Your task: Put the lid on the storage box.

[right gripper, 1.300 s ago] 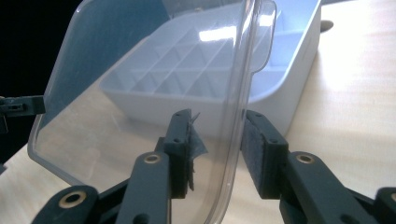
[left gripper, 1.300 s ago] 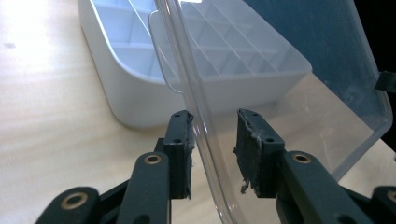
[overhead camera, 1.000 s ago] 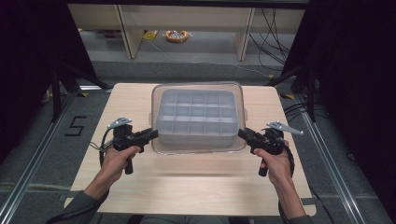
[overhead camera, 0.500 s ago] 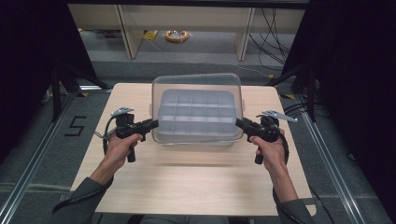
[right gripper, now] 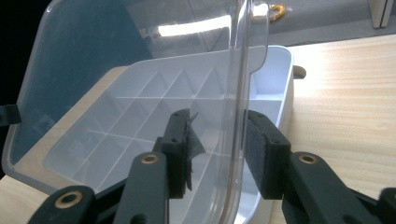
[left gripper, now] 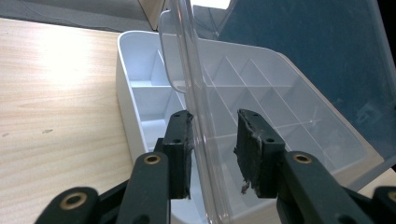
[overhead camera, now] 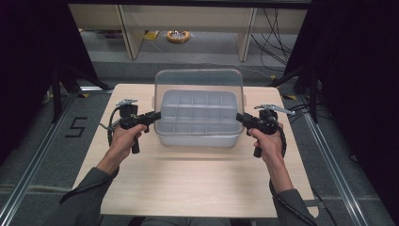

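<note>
The white plastic divided organiser box (overhead camera: pixel 196 123) sits on the pale wooden table (overhead camera: pixel 197 188), a little past its centre toward 12 o'clock, its long axis running from 9 to 3 o'clock. Its clear plastic hinged lid (overhead camera: pixel 197 84) stands raised, tilted up from the far long edge, so the grid of compartments lies open. Bare tabletop stretches wide at 6 o'clock; narrower strips remain at 9 and 3 o'clock, and the far table edge is near at 12.

The left gripper (overhead camera: pixel 151 116) meets the lid's side edge at 9 o'clock. In the left gripper view its jaws stand apart astride the clear edge (left gripper: pixel 198 116), one pad touching. The right gripper (overhead camera: pixel 241 117) meets the lid at 3 o'clock, jaws likewise apart astride the edge (right gripper: pixel 238 84), not clamped.
</note>
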`<action>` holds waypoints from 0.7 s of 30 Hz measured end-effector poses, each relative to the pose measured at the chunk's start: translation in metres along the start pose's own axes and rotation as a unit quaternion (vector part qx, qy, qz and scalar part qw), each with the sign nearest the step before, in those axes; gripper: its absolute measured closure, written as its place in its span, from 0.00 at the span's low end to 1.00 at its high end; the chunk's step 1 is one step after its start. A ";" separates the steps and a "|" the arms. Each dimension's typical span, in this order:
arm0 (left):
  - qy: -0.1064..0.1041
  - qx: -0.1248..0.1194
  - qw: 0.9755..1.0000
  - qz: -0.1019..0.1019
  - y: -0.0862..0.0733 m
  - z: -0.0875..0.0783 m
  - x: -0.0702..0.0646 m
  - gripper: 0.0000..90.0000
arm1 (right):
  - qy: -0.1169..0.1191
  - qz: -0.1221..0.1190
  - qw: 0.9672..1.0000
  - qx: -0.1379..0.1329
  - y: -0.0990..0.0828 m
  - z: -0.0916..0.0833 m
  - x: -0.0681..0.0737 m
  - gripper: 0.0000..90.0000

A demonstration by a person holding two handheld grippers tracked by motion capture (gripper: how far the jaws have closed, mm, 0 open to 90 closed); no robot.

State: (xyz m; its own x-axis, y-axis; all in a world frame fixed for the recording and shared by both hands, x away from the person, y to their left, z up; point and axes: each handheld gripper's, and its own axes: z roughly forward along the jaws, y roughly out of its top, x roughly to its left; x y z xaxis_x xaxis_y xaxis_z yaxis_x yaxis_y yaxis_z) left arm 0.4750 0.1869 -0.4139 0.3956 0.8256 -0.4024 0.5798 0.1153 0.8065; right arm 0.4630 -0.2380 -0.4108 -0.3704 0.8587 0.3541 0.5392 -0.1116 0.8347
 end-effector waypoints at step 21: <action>0.014 0.020 0.999 -0.036 -0.006 0.033 0.019 0.70 | -0.017 0.039 0.999 0.025 -0.011 0.026 -0.007 0.70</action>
State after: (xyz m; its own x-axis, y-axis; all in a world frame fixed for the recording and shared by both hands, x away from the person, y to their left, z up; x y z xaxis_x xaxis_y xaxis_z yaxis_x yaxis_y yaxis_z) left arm 0.5029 0.1837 -0.4412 0.3310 0.8315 -0.4462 0.6345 0.1538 0.7574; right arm 0.4798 -0.2301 -0.4333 -0.3011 0.8648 0.4019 0.6029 -0.1539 0.7828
